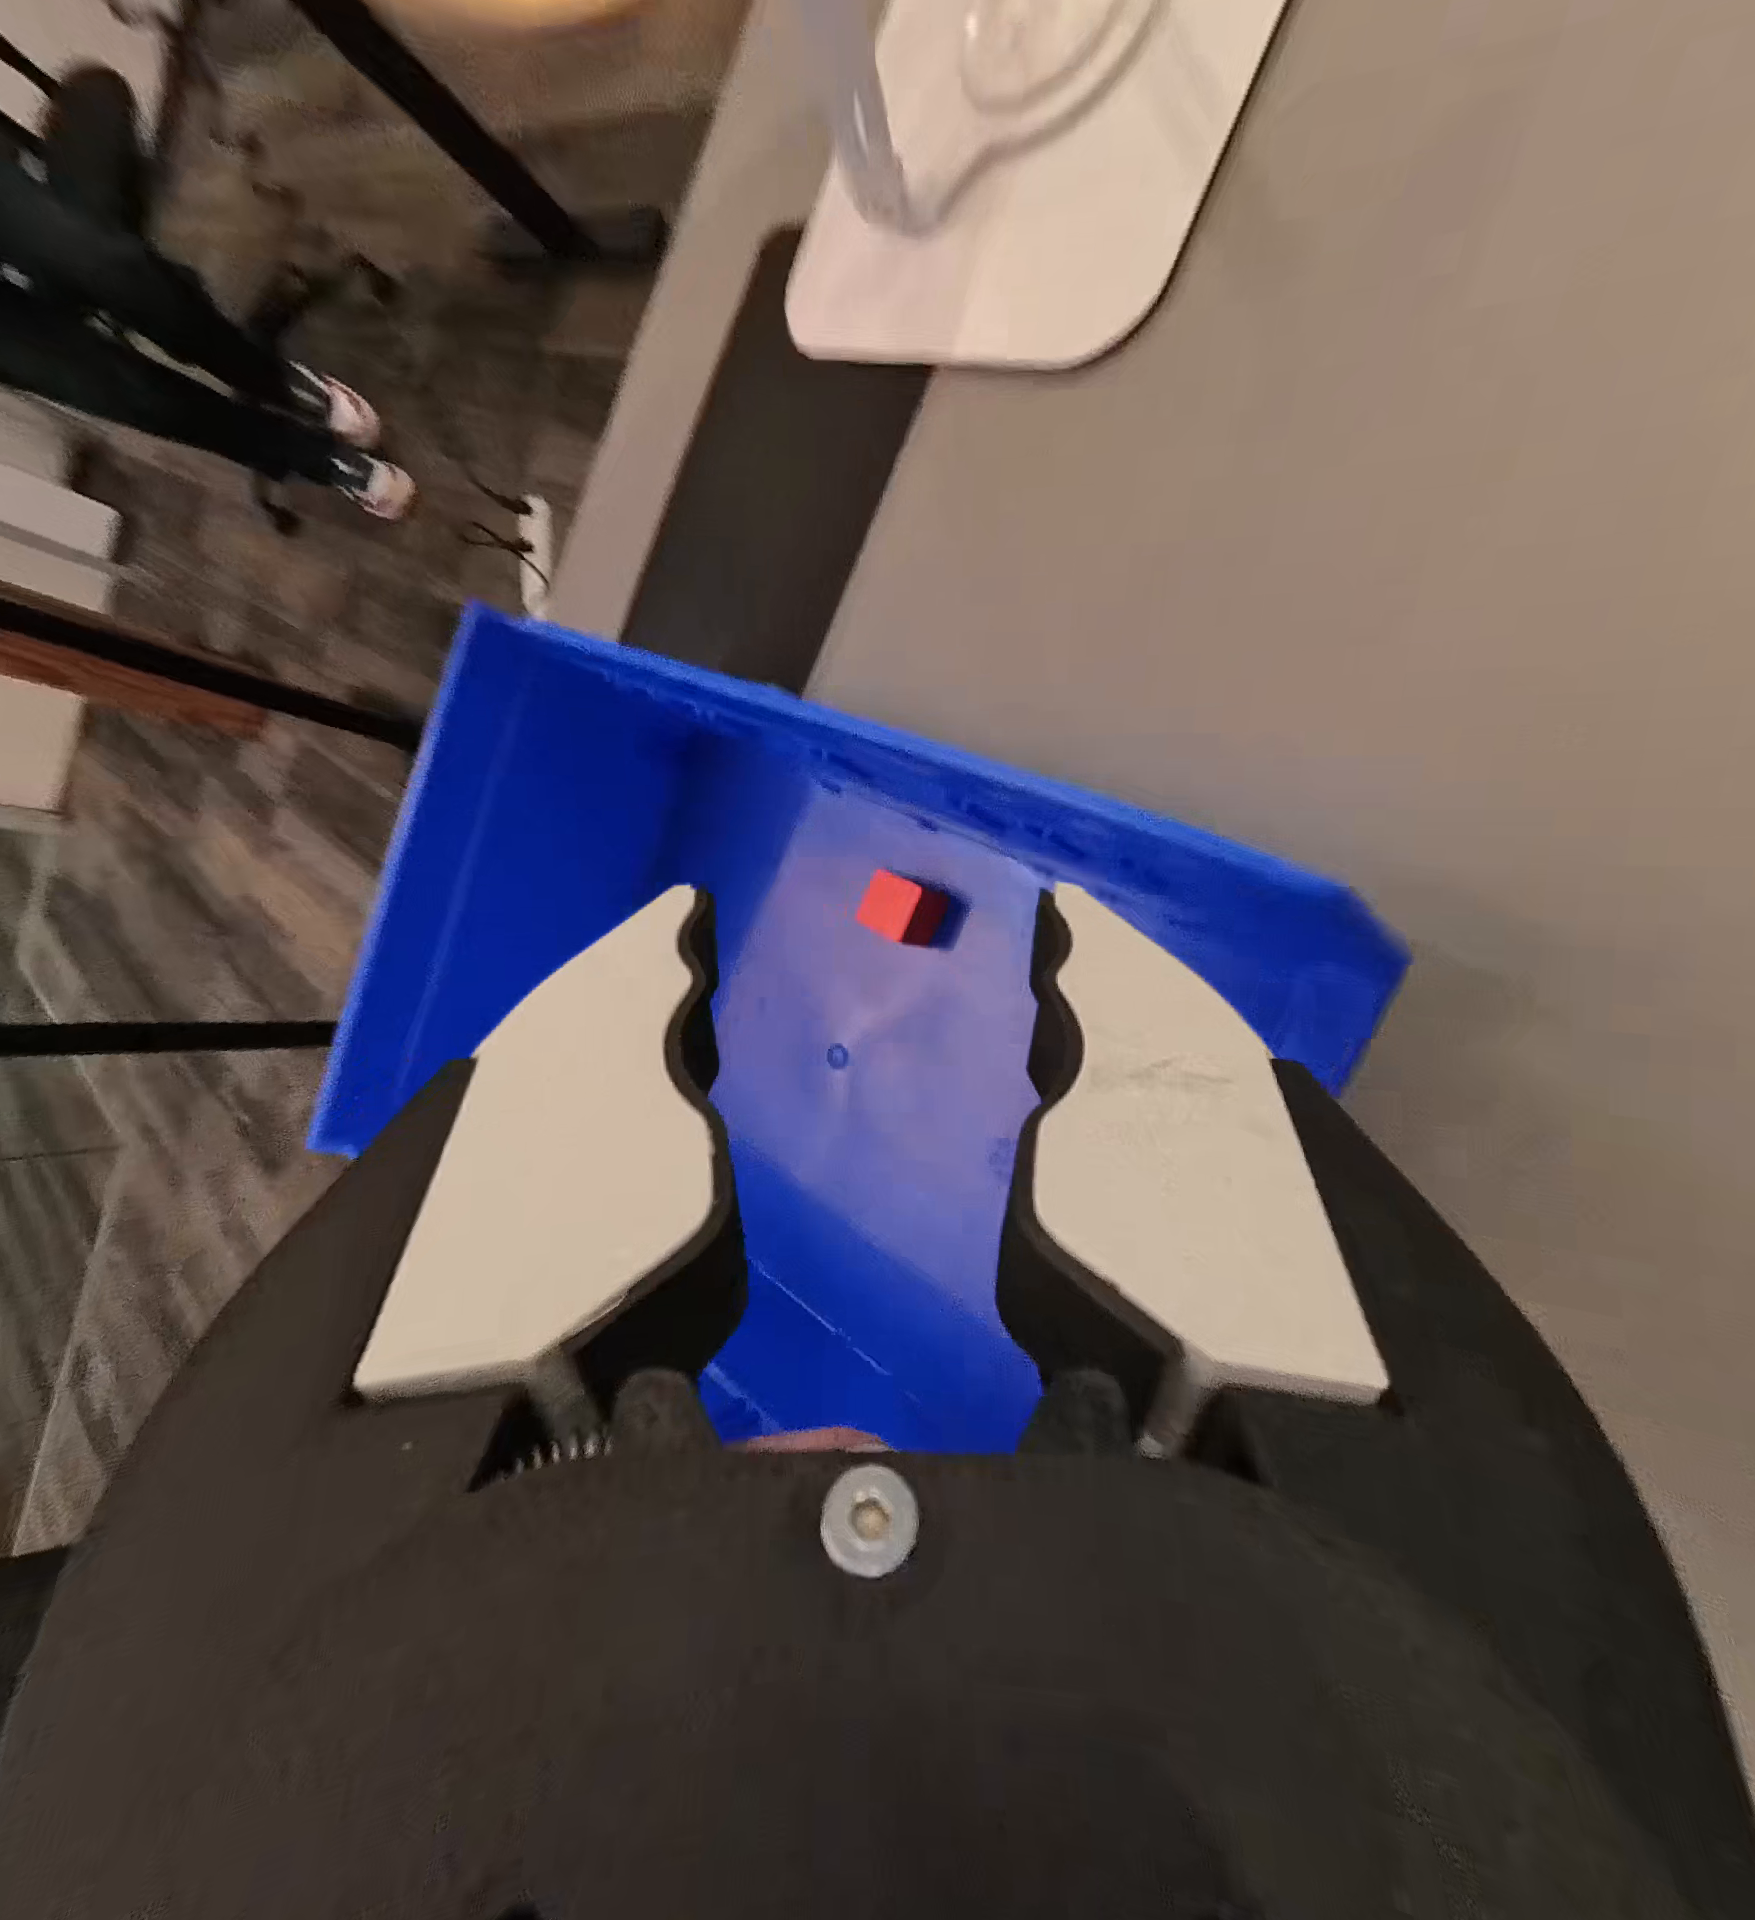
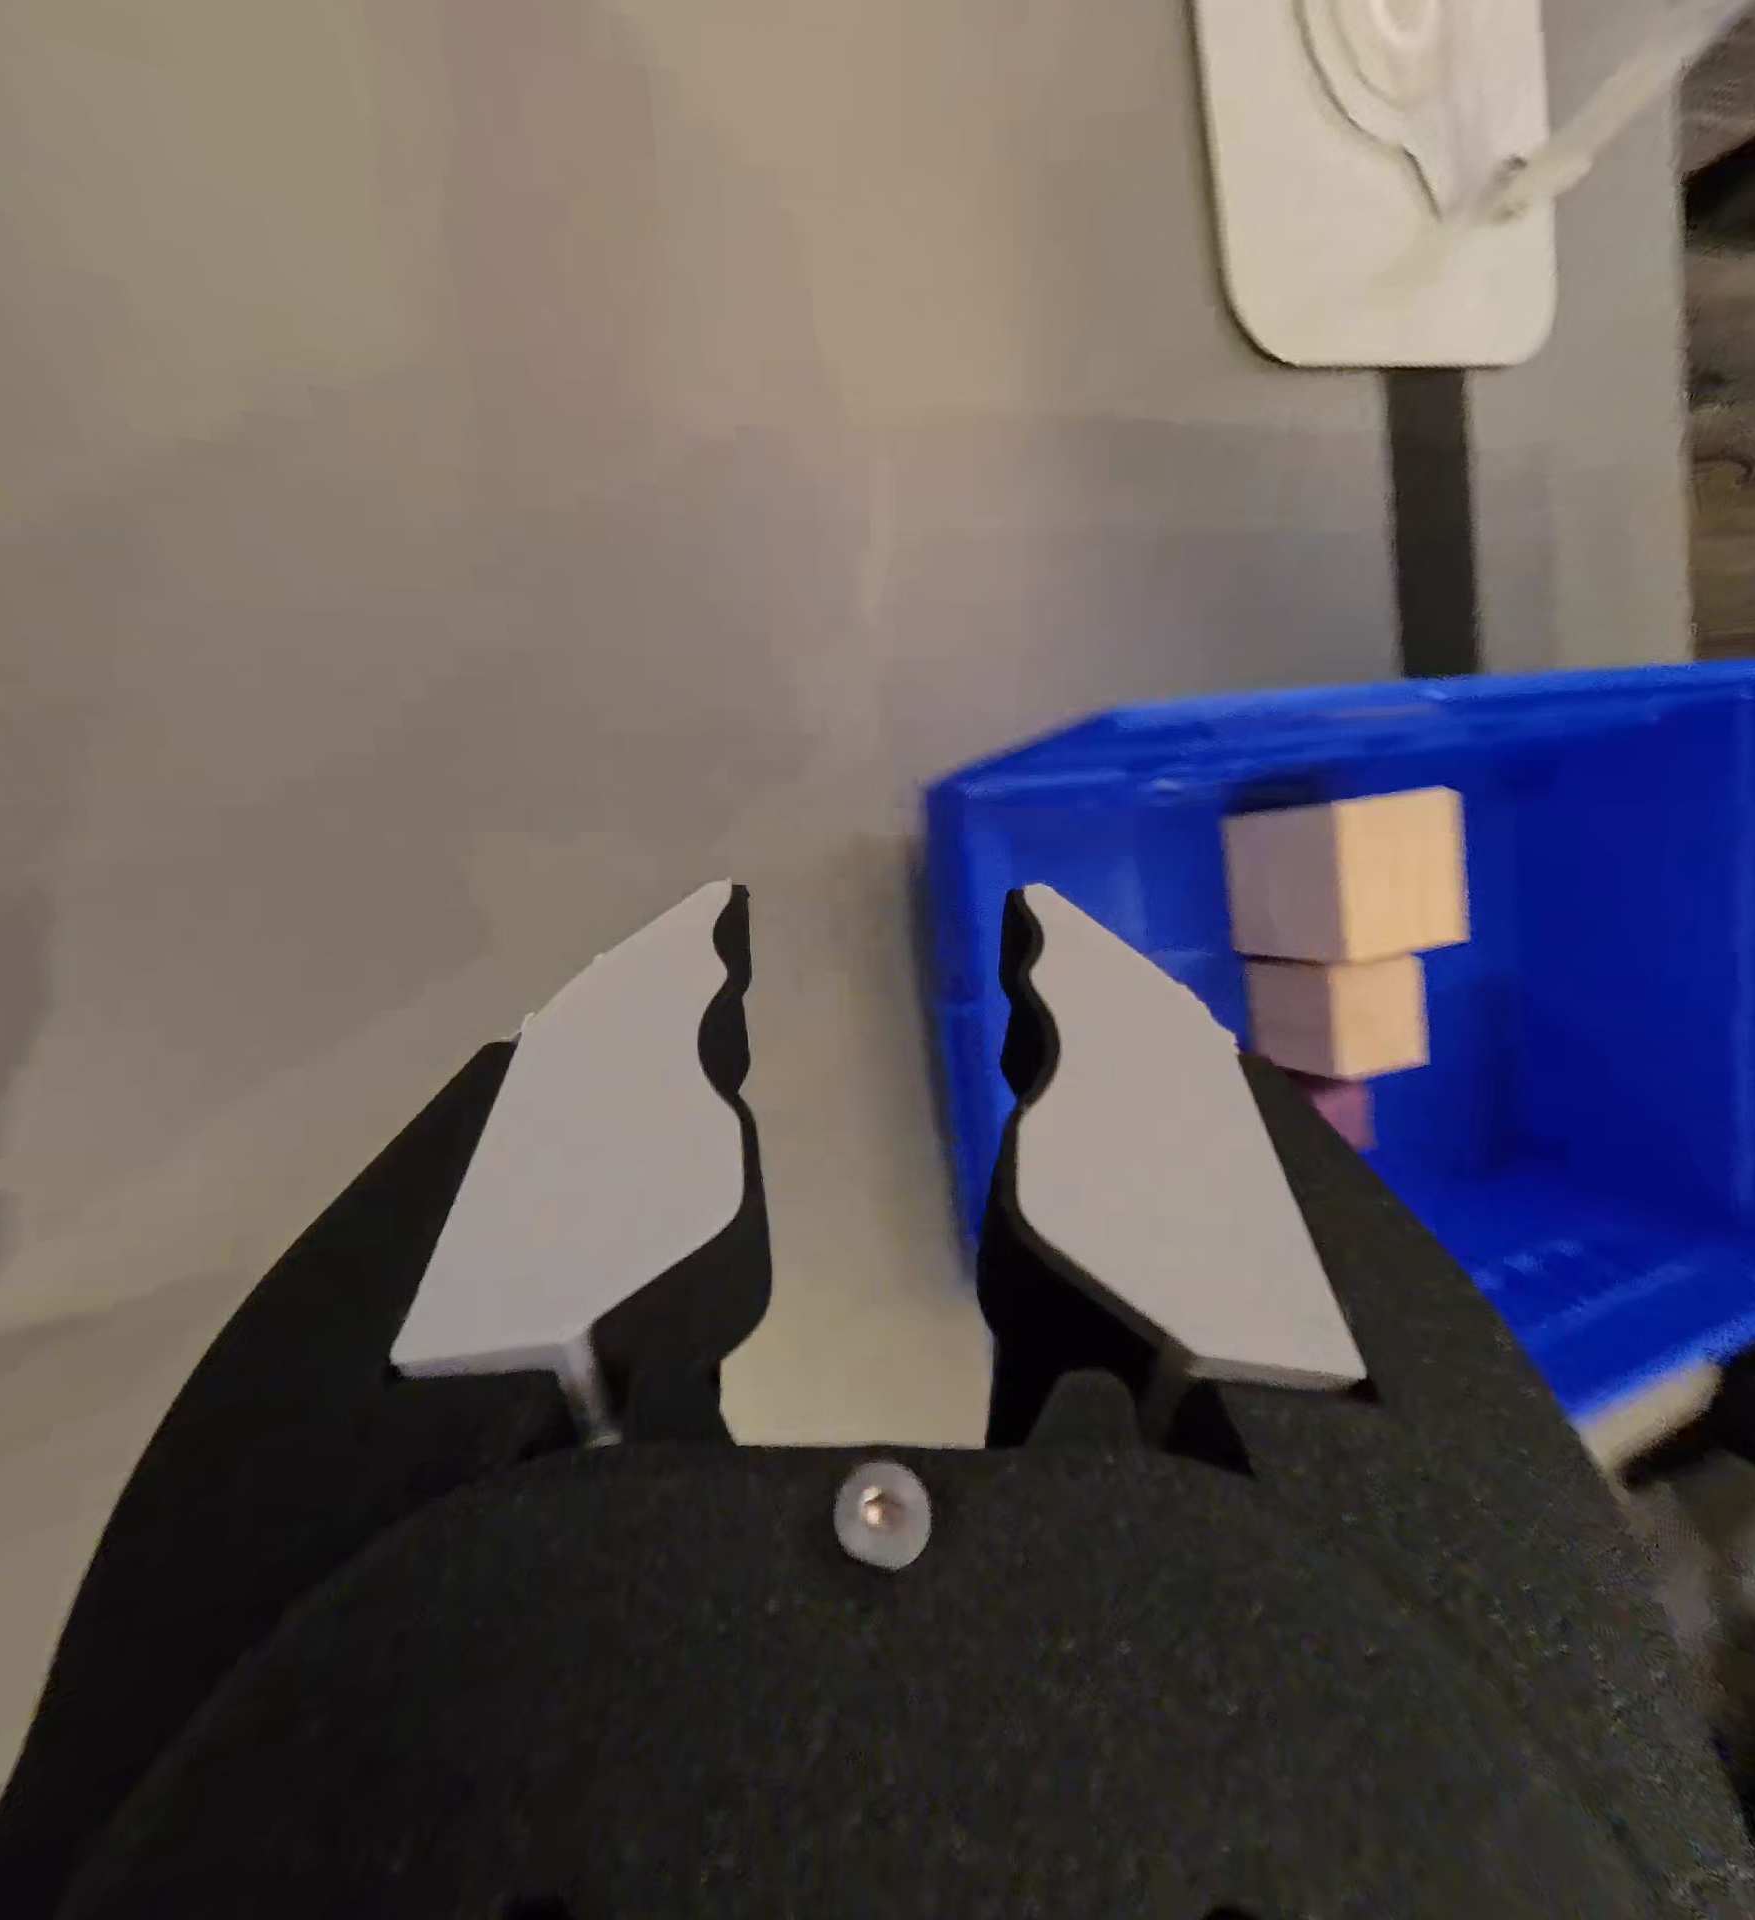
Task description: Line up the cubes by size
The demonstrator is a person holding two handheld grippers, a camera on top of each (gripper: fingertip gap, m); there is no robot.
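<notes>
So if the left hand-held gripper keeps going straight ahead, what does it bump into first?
Probably the small red cube on the floor of the blue bin. The left hand-held gripper is open and points right at it, though depth is hard to judge.

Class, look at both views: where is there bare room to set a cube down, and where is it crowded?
Free: the grey table left of the blue bin, below the white pad. Also the bin floor around the lone red cube. Crowded: the bin's side wall, where two wooden cubes and a purple one sit in a row.
</notes>
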